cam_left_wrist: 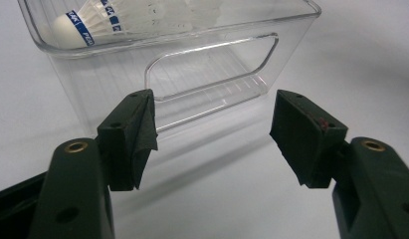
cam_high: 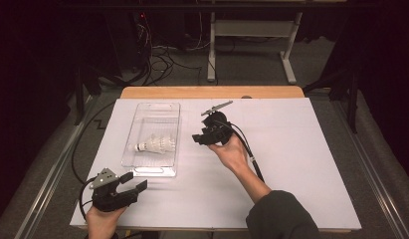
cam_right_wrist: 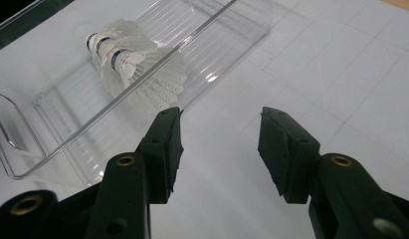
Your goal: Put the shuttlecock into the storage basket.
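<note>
right hand-held gripper [cam_high: 201,138]: jaws released, nothing between them, raised just beside the right long wall of the clear bin [cam_high: 140,112]. left hand-held gripper [cam_high: 135,182]: jaws released, empty, low over the white tabletop [cam_high: 291,164] near the bin's near handle end. shuttlecocks [cam_high: 154,145] lie inside the bin, cork ends toward its left wall.

One clear, rectangular plastic bin [cam_high: 168,110] sits on the white table. It holds what look like two white feathered shuttlecocks [cam_high: 153,145] with blue-banded cork tips, nested together.
</note>
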